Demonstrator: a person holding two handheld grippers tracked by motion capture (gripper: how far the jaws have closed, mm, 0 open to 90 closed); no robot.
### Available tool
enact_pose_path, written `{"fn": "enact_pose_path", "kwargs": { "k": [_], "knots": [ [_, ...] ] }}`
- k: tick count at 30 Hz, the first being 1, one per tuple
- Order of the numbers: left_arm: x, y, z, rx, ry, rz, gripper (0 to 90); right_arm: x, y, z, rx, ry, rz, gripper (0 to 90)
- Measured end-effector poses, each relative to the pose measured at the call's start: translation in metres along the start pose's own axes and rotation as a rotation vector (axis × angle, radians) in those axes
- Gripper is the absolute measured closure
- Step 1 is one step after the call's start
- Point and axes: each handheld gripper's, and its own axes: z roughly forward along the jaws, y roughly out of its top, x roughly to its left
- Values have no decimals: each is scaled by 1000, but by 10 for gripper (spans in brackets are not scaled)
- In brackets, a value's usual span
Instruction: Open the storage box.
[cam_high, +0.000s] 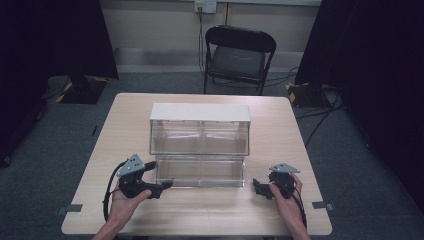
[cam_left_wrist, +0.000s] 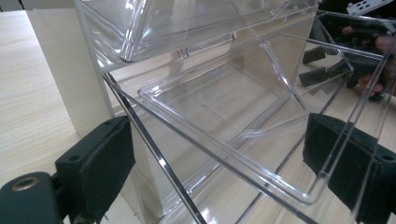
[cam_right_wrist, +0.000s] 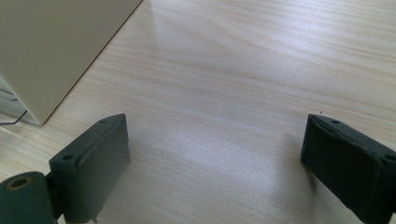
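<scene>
A clear plastic cabinet (cam_high: 200, 131) with a white top stands in the middle of the wooden table (cam_high: 200, 212). Its lower drawer (cam_high: 200, 173) is pulled out toward me. My left gripper (cam_high: 167, 185) sits at the drawer's front left corner. In the left gripper view the jaws (cam_left_wrist: 219, 140) stand wide, with the clear drawer wall (cam_left_wrist: 215, 154) between them and no pad pressing on it. My right gripper (cam_high: 257, 188) hovers to the right of the drawer. Its jaws (cam_right_wrist: 215, 140) are open over bare wood, beside the cabinet's white side panel (cam_right_wrist: 56, 46).
A black folding chair (cam_high: 239, 55) stands beyond the table's far edge. Dark curtains and cables line the floor on both sides. Bare wood lies left and right of the cabinet and along the front edge. The other hand's gripper (cam_left_wrist: 345, 60) shows through the clear plastic.
</scene>
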Motion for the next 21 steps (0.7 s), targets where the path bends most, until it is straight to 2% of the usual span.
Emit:
{"fn": "enact_pose_path", "kwargs": {
  "k": [6, 12, 21],
  "knots": [
    [1, 6, -1, -1, 14, 2, 76, 0, 0, 0, 1, -1, 1, 70],
    [1, 8, -3, -28, 11, -8, 112, 0, 0, 0, 0, -1, 1, 69],
    [0, 11, -2, 0, 26, 31, 109, 0, 0, 0, 1, -2, 1, 69]
  ]
}}
